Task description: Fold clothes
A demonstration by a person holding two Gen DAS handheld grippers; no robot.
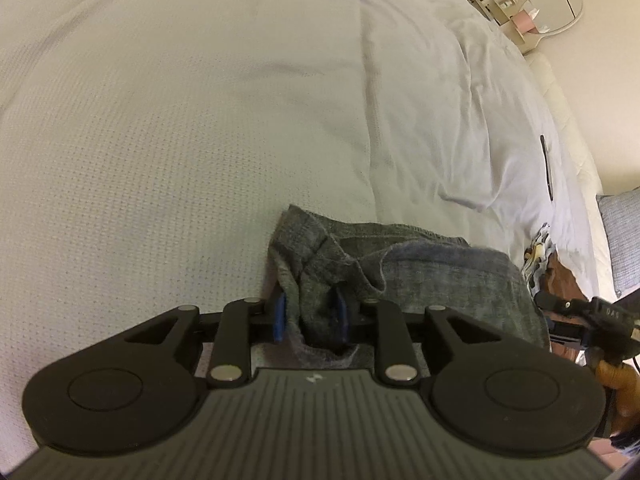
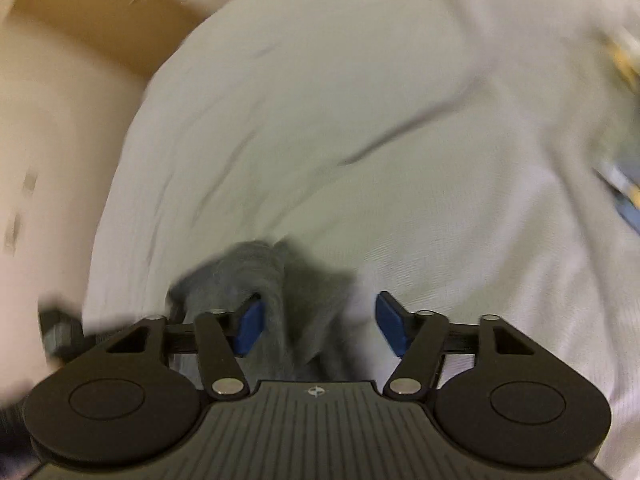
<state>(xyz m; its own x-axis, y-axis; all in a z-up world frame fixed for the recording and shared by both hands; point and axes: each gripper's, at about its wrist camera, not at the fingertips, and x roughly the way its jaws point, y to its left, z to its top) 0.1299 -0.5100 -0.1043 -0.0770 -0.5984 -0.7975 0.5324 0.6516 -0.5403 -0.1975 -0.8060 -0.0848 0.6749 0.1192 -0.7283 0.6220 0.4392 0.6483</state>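
Observation:
A grey-blue denim-like garment (image 1: 420,272) lies bunched on the white bed (image 1: 180,128). My left gripper (image 1: 310,316) is shut on a fold of its near edge, the cloth pinched between the blue pads (image 1: 280,318). In the blurred right wrist view, the same grey garment (image 2: 256,276) hangs beside the left blue pad (image 2: 250,328), and my right gripper (image 2: 322,328) stands open with its jaws wide apart. Part of the right gripper (image 1: 580,312) shows past the garment's right end.
A rumpled white duvet (image 1: 500,120) covers the bed's right side, with a dark thin object (image 1: 546,168) lying on it. Patterned and brown cloth (image 1: 548,264) sits near the right edge. A dressing table with an oval mirror (image 1: 556,8) stands beyond the bed.

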